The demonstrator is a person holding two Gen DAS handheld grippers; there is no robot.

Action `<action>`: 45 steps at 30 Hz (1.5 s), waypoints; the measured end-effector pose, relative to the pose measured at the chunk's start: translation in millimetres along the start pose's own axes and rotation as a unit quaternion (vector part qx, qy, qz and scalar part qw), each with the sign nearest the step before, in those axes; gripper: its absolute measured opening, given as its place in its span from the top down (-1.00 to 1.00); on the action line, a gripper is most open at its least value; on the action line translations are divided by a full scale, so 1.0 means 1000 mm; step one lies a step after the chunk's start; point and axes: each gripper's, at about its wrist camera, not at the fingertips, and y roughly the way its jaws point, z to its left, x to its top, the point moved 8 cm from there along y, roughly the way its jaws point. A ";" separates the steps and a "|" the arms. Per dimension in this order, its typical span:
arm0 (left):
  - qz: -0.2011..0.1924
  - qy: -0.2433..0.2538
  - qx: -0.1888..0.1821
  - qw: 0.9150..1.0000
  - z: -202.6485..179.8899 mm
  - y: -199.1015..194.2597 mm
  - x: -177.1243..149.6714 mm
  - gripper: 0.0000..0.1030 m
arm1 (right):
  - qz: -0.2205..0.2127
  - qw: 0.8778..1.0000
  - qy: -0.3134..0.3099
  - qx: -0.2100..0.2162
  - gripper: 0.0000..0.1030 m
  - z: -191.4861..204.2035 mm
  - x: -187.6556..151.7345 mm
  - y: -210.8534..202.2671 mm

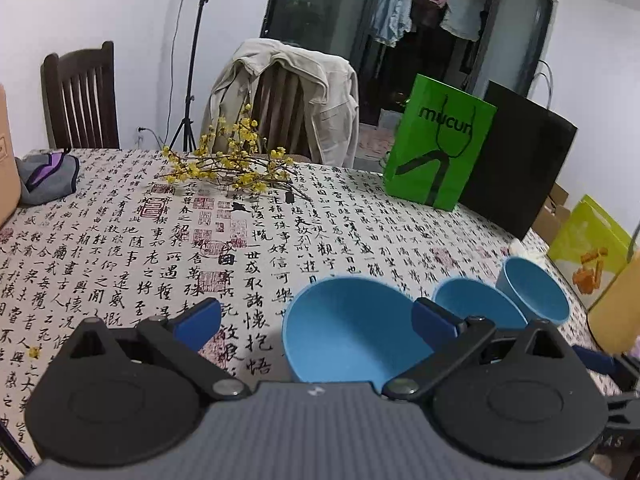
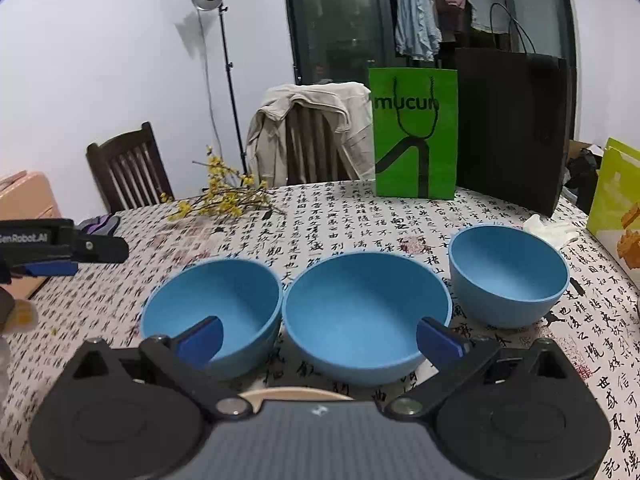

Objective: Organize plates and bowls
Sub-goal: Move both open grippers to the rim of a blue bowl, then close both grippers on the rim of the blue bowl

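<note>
Three blue bowls stand in a row on the calligraphy tablecloth. In the right wrist view they are the left bowl (image 2: 216, 304), the middle bowl (image 2: 366, 312) and the smaller right bowl (image 2: 508, 274). My right gripper (image 2: 318, 338) is open, just in front of the middle bowl, holding nothing. A cream plate rim (image 2: 296, 394) shows under it. My left gripper (image 1: 318, 320) is open beside the left bowl (image 1: 352, 332); the other bowls (image 1: 476, 302) (image 1: 534, 288) lie to its right. The left gripper also shows in the right wrist view (image 2: 60, 250).
A green paper bag (image 2: 414, 132) and a black bag (image 2: 514, 128) stand at the table's far edge. Yellow flower branches (image 2: 224, 196) lie at the far left. A white crumpled item (image 2: 552, 228) lies behind the right bowl. Chairs stand behind the table.
</note>
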 end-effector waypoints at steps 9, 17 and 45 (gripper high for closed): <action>0.012 -0.059 -0.006 0.998 0.016 0.027 0.024 -1.00 | 0.000 0.999 0.024 -0.023 -1.00 -0.004 0.012 0.014; 0.042 -0.070 0.020 0.996 0.042 0.053 0.015 -1.00 | 0.019 0.998 0.042 -0.031 -1.00 0.003 0.013 0.027; 0.102 -0.077 0.013 0.992 0.038 0.084 -0.024 -0.63 | 0.106 0.990 0.088 0.006 0.38 0.039 -0.007 0.058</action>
